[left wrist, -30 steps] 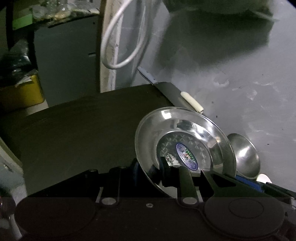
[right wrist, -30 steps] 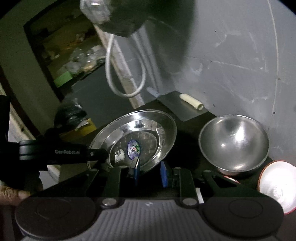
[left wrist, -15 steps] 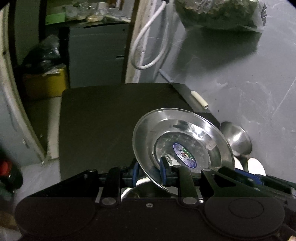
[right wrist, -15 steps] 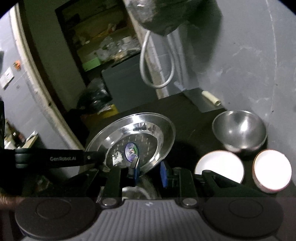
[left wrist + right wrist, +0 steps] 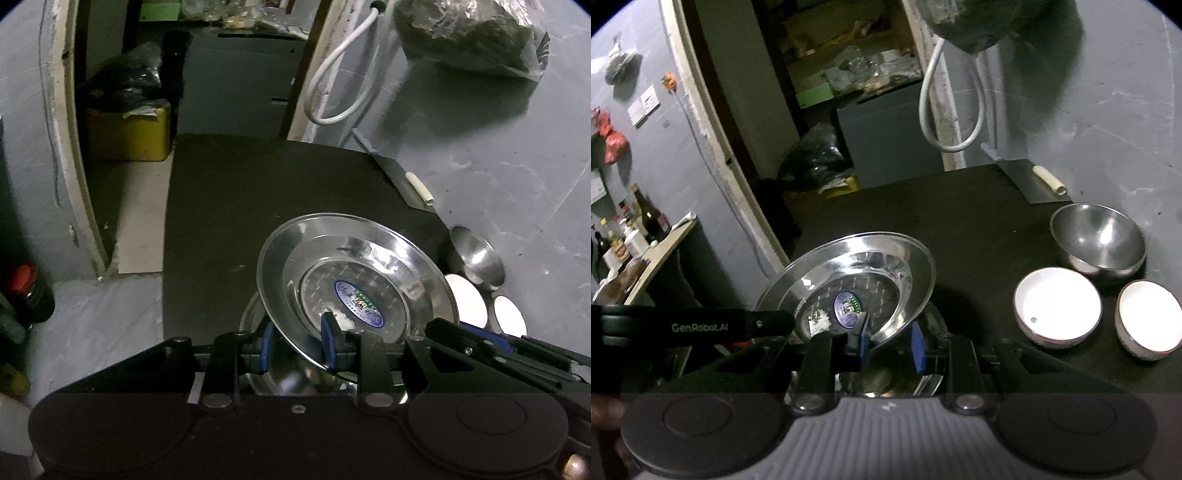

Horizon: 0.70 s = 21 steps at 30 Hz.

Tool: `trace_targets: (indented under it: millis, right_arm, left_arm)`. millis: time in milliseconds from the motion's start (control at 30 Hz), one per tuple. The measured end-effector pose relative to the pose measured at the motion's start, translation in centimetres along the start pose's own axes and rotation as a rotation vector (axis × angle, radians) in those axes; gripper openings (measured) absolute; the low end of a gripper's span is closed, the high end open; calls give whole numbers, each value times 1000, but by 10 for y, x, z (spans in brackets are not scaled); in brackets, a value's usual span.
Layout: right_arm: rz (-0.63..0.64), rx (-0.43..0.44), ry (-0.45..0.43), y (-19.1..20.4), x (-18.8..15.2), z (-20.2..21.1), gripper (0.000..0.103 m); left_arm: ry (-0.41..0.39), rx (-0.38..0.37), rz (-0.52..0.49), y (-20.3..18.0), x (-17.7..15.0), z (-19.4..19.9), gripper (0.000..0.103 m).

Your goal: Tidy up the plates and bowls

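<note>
Left gripper (image 5: pixel 297 341): your jaws straddle the near rim of the steel plate (image 5: pixel 356 286), one blue pad inside the dish and one under it. Whether the pads truly press I cannot tell; the gap is a little wider than the rim looks.
Right gripper (image 5: pixel 888 341): its jaws straddle the opposite edge of the same plate, narrowly set, and it appears to clamp the rim.
Plate position: tilted and clear of the dark tabletop (image 5: pixel 258 206), hanging over a second steel plate (image 5: pixel 280 380) lying just below your fingers.
Step in hand: you seem to be carrying the plate to stack it on the one beneath.
Next move: level the plate, centre it over the lower one, lower both hands together, and let go only once the rims nest. An uneven release would likely let it slide or clatter.
Bowls: a steel bowl (image 5: pixel 1099 242) and two white bowls (image 5: pixel 1058 308) sit grouped at the right of the table, apart from the plates, not yet stacked.
Plate label: a blue oval sticker (image 5: pixel 848 304) at the centre; the print is too small to read.
Gripper writing: "GenRobot.AI" (image 5: pixel 700 327) on the black arm of the left gripper, in the right wrist view.
</note>
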State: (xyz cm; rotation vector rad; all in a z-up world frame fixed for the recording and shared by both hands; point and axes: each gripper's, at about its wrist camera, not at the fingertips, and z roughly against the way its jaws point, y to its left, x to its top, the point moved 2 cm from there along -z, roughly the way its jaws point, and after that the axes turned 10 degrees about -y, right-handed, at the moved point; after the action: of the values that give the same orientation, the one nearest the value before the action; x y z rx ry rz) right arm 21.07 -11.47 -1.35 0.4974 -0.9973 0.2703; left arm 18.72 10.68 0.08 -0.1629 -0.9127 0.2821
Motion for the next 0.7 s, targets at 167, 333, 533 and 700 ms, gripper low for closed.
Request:
trace_targets:
  millis: [167, 333, 533, 700]
  right_arm:
    - [15, 24, 21, 5, -5, 4, 27]
    - [5, 18, 63, 3, -12, 0, 27]
    - [-31, 11, 105, -3, -20, -7, 27]
    - [-36, 2, 128, -6, -22, -11, 27]
  left_arm:
    - [7, 19, 11, 3, -9, 5, 29]
    - [52, 25, 18, 4, -20, 2, 31]
    - [81, 37, 11, 3, -26, -3, 31]
    - [105, 45, 6, 1, -29, -11, 32]
